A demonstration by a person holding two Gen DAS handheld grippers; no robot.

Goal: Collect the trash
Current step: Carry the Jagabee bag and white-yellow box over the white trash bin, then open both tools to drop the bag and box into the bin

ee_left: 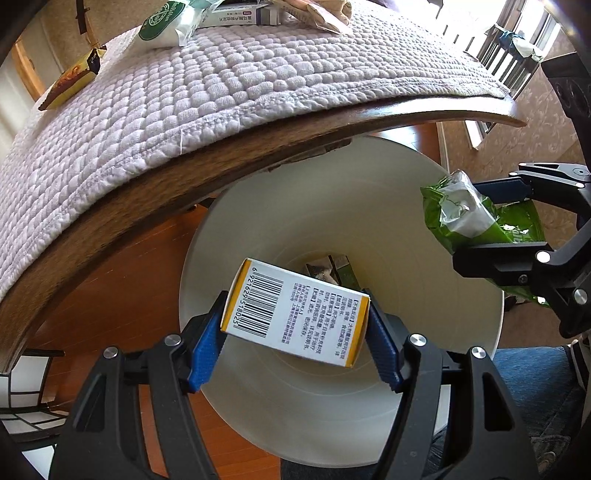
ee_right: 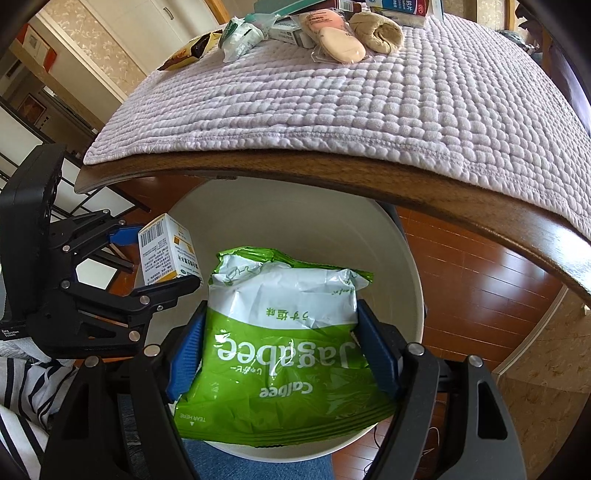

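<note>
A wooden table with a dark curved edge [ee_left: 207, 173] is seen from both wrist views, covered by a pale lilac quilted cloth [ee_left: 207, 85]. Below the table edge, a round white plastic bin [ee_left: 424, 258] stands on a reddish-brown wooden floor [ee_right: 472, 266]; some packaging is noted at its bottom, too small to identify.

A crumpled green and white snack bag printed "Jagabee" [ee_right: 280, 347] is clamped between the blue pads of the right gripper [ee_right: 280, 350], both pads pressed against its sides. The bag is held directly over the bin's mouth.

A small white cardboard box with yellow edges and a barcode [ee_left: 295, 314] is grasped by the left gripper [ee_left: 295, 339], its blue pads pressed on two opposite faces. The box is also held above the bin opening, tilted, to the left of the bag in the right wrist view.

At the far end of the cloth, further items are recorded: a white and green soft pack [ee_left: 168, 24], a brown and yellow wrapper [ee_left: 74, 79] at the cloth's edge, a beige rolled object [ee_right: 376, 31] and a pink sponge in clear wrap [ee_right: 340, 44].

Blue denim [ee_left: 528, 391] and a striped sleeve [ee_right: 22, 398] of the person are visible at the bottom.
</note>
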